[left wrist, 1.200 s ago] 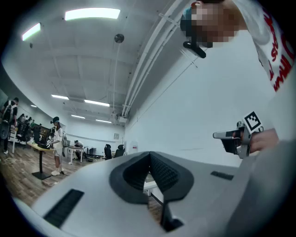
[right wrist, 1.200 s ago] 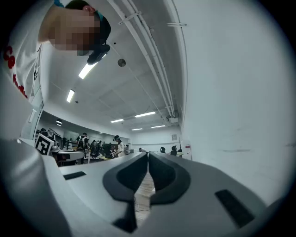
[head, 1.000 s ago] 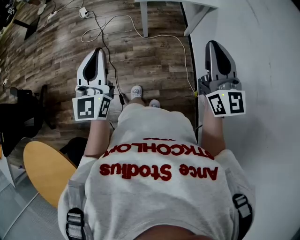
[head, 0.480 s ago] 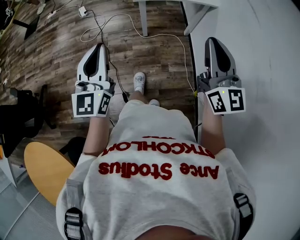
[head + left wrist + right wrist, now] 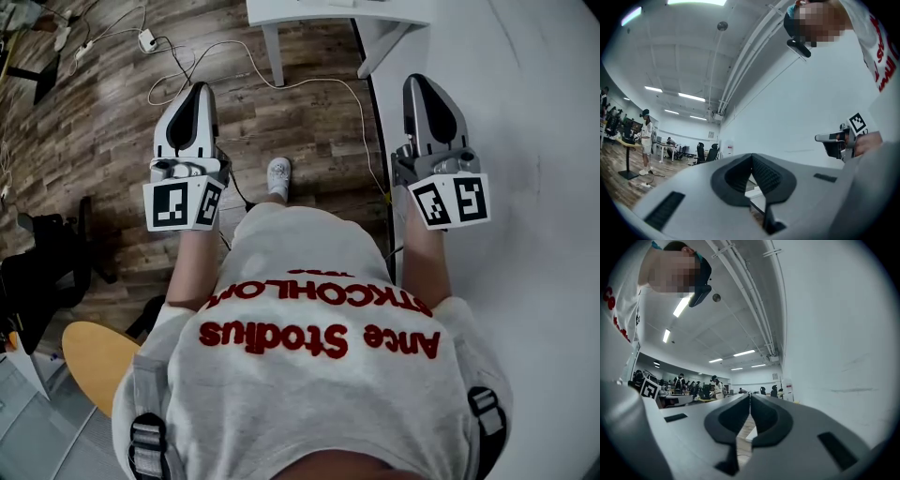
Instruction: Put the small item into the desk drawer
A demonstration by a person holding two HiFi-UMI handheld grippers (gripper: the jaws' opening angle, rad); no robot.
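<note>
1. The plain white wall [image 5: 534,141] fills the right side of the head view. The person stands just beside it, so the right arm runs along it.
2. The brown wood-plank floor [image 5: 94,122] covers the upper left and lies below both arms.
3. The white worktop on pale legs [image 5: 309,9] shows only as an edge at top centre. Its drawer is not in view, and getting to it looks like the step in hand.
4. The left tool [image 5: 199,89], grey and white with a marker cube, points level and ahead. Its jaws are clenched together on nothing, which suggests it is only being carried.
5. The right tool [image 5: 422,82], its twin, is held parallel beside the wall, likewise clenched and empty.
6. Thin white cables [image 5: 234,47] trail over the floor towards the worktop.
7. The small item shows in no view, so its place cannot be told.
</note>
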